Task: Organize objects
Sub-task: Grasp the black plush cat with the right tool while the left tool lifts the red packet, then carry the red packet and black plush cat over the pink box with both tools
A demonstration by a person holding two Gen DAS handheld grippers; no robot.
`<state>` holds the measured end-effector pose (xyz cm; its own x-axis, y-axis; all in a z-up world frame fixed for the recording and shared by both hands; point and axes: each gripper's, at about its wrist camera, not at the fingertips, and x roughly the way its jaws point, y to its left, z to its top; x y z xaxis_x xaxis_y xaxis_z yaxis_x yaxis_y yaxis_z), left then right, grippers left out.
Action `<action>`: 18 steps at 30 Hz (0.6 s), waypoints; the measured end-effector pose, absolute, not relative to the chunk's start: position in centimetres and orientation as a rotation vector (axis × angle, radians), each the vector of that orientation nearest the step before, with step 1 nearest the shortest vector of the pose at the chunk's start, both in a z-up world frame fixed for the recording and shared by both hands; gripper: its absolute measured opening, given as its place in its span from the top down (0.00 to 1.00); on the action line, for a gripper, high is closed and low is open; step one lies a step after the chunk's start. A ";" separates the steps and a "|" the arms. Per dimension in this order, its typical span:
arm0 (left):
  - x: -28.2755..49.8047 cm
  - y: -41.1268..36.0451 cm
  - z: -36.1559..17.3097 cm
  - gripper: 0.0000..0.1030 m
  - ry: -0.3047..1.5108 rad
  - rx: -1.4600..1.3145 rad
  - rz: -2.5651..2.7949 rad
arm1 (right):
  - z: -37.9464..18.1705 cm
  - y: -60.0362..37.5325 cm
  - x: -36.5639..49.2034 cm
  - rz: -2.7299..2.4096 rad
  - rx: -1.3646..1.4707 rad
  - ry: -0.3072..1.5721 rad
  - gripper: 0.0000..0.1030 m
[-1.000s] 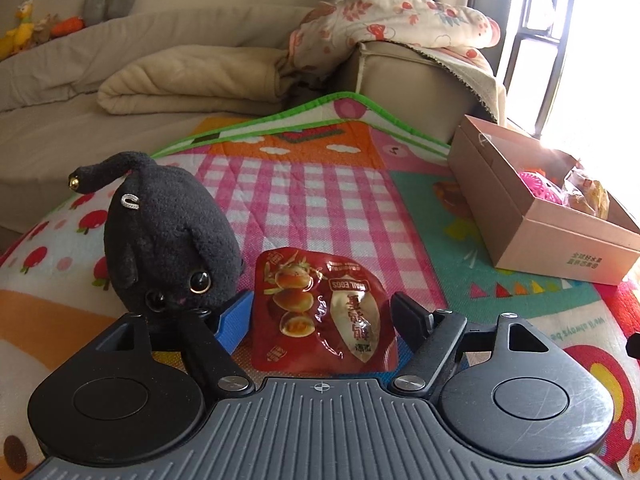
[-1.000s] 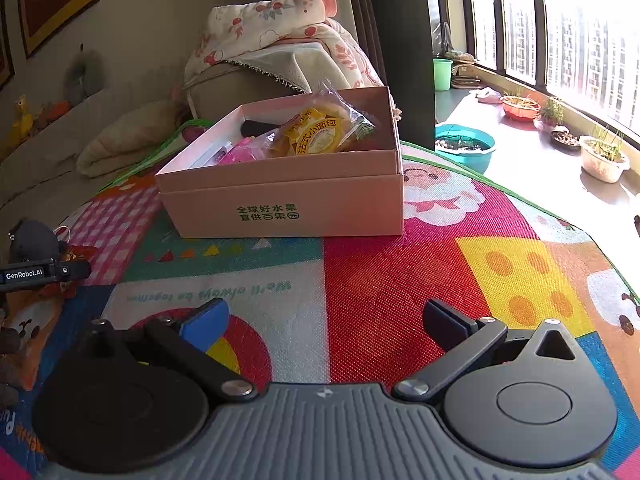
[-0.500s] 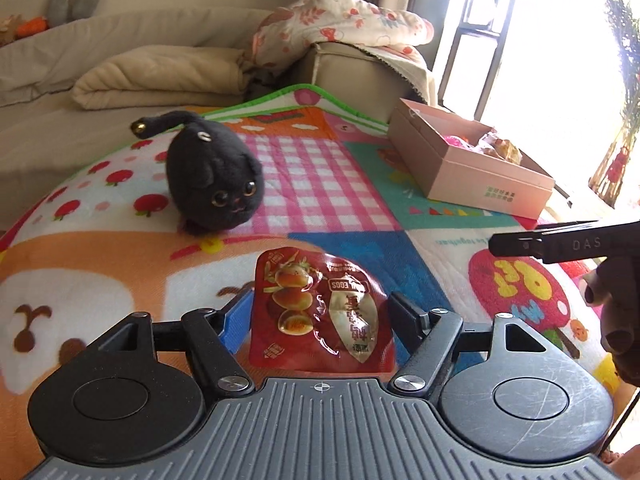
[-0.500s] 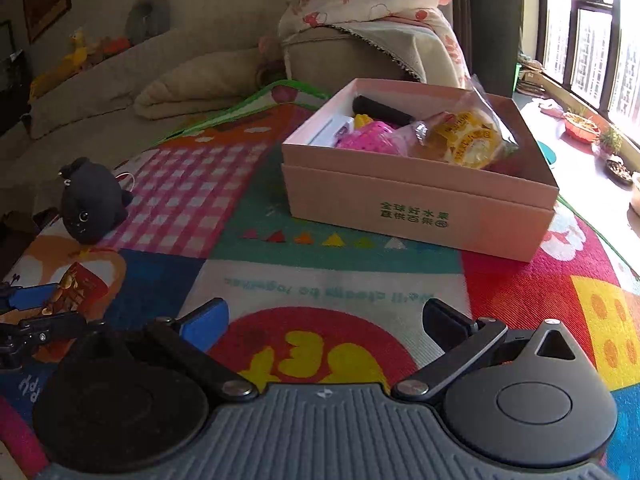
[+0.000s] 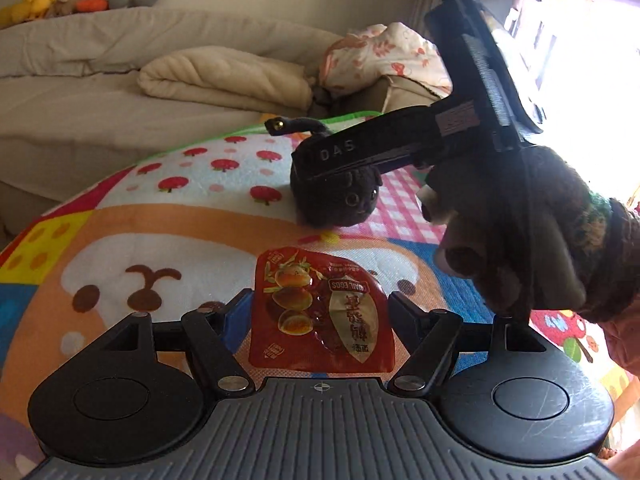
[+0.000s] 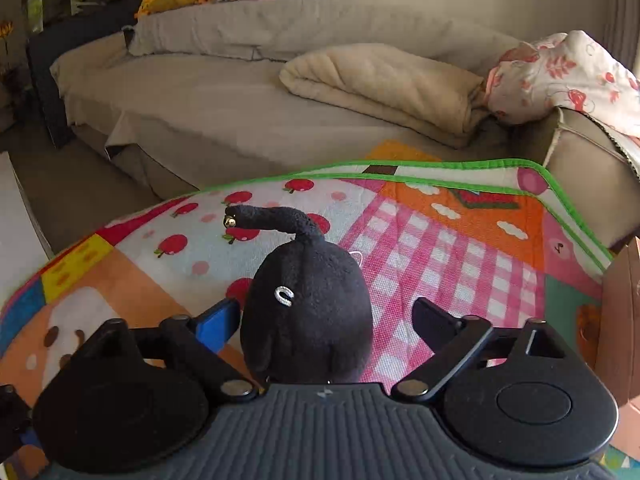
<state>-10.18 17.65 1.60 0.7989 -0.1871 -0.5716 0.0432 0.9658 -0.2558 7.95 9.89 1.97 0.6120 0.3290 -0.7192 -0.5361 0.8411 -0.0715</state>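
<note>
Sunlight from a window falls across a bright patchwork mat (image 5: 168,240) laid in front of a beige sofa (image 6: 224,92) that carries a folded blanket (image 6: 380,84). Held above the mat, the left gripper (image 5: 320,312) clamps a red snack packet (image 5: 320,312) between its fingers, the packet's printed face turned up toward the camera. Farther back on the mat, at the edge of the pink checked patch, sits a black plush cat (image 6: 306,308), its tail curled up and tipped with a small gold bell. The right gripper (image 6: 324,316) reaches over the cat from above, spread wide with a finger on either side of the body; the blue-padded left finger lies just beside the plush and the right finger stands clear of it. In the left wrist view, the gloved right hand (image 5: 532,236) grips that tool's handle.
</note>
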 end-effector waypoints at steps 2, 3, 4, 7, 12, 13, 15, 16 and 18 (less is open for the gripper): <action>-10.3 18.1 1.5 0.25 0.638 -0.247 -0.128 | 1.5 10.0 8.4 0.523 -0.281 0.806 0.35; -10.4 18.2 1.5 0.25 0.640 -0.251 -0.133 | 1.6 9.6 8.3 0.530 -0.266 0.822 0.36; -10.5 18.2 1.5 0.25 0.641 -0.249 -0.139 | 1.8 9.1 7.8 0.525 -0.264 0.819 0.36; -10.8 17.4 1.8 0.25 0.637 -0.228 -0.174 | 3.0 5.8 5.3 0.547 -0.228 0.807 0.36; -10.5 14.3 2.9 0.25 0.635 -0.193 -0.261 | 5.3 -3.6 -0.7 0.520 -0.149 0.769 0.36; -10.2 13.4 3.2 0.25 0.635 -0.181 -0.284 | 5.6 -5.6 -2.2 0.487 -0.150 0.742 0.36; -9.2 11.2 4.2 0.25 0.631 -0.159 -0.344 | 6.2 -9.4 -5.2 0.411 -0.173 0.682 0.36; -8.3 10.1 4.9 0.25 0.625 -0.152 -0.375 | 6.5 -11.1 -6.4 0.372 -0.185 0.655 0.36; -6.3 7.5 6.6 0.25 0.594 -0.139 -0.437 | 7.1 -14.3 -8.6 0.292 -0.199 0.599 0.36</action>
<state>-6.25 7.47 6.57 0.7405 -0.4367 -0.5109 0.3578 0.8996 -0.2504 -8.58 -14.35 7.14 0.7871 0.2117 -0.5794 -0.3259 0.9402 -0.0992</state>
